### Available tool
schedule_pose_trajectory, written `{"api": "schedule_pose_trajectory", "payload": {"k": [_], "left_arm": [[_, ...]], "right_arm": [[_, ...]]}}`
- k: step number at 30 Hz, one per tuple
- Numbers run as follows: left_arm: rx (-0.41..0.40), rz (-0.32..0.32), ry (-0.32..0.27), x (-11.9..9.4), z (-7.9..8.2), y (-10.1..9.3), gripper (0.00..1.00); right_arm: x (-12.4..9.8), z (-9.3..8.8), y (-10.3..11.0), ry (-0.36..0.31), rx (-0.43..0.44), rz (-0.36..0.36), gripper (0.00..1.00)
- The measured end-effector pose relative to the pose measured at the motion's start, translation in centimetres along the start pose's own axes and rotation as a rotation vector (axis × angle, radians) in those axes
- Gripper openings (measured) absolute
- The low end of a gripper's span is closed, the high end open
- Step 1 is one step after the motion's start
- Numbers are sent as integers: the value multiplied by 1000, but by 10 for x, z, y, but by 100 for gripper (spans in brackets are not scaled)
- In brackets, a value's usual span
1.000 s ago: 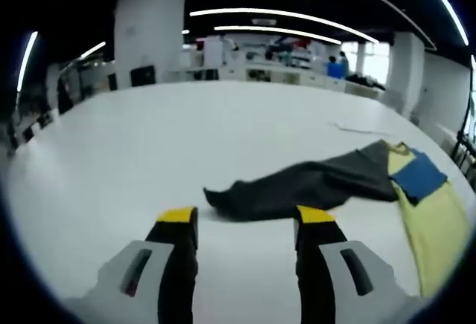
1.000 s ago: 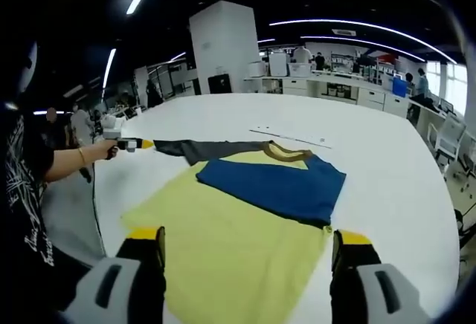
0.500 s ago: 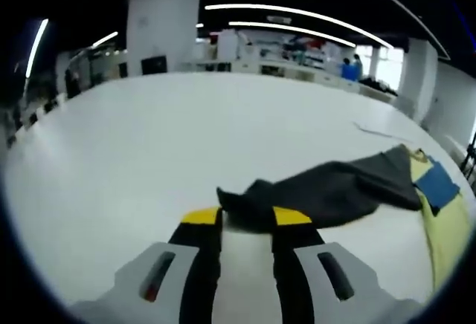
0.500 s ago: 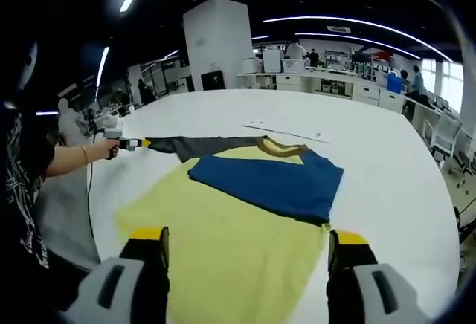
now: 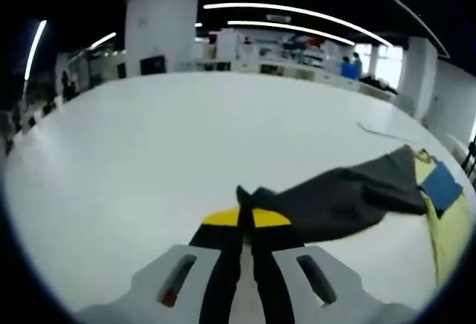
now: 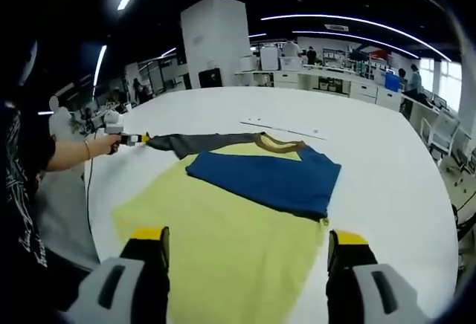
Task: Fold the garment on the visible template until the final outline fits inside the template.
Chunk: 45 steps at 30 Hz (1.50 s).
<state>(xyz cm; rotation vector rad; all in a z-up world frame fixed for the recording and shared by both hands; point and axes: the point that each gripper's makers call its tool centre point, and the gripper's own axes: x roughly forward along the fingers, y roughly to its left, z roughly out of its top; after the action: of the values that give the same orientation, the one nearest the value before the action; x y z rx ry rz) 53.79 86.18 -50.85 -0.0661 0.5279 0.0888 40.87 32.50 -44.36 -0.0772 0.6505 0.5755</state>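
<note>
The yellow T-shirt (image 6: 223,250) lies flat on the white table (image 6: 387,175), a blue sleeve (image 6: 264,179) folded across its chest and a dark grey sleeve (image 5: 342,198) stretched out to the left. The left tongs (image 5: 247,216) pinch that grey sleeve's cuff. The right tongs (image 6: 245,238) hover spread apart over the shirt's near hem.

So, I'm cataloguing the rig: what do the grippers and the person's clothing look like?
Both the left gripper and right gripper have black jaws tipped yellow on grey housings with dark slots. The person wears a black printed T-shirt and a thin wristband.
</note>
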Motion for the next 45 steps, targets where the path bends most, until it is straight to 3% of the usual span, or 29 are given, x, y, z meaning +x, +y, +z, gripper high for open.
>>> {"api": "schedule_pose_trajectory", "payload": {"k": [6,12,17,27,34,39,45], "left_arm": [[100,22,-23,-21,19,-2,0],[127,21,-67,-39,40,-4,0],[147,9,-58,-36,47,-3,0],[152,30,-12,-5,37,4,1],[157,16,-25,5,32,4,11],[174,7,-20,1,27,4,20],[172,50,-26,-14,26,23,31]], "right_arm": [[-2,2,1,-10,-2,4,88],[-3,4,3,-17,-2,8,88],[-2,3,4,-18,-2,11,88],[1,1,4,-7,1,6,87],[2,0,3,1,6,0,87],[4,0,5,2,6,3,87],[4,2,6,0,4,5,88]]}}
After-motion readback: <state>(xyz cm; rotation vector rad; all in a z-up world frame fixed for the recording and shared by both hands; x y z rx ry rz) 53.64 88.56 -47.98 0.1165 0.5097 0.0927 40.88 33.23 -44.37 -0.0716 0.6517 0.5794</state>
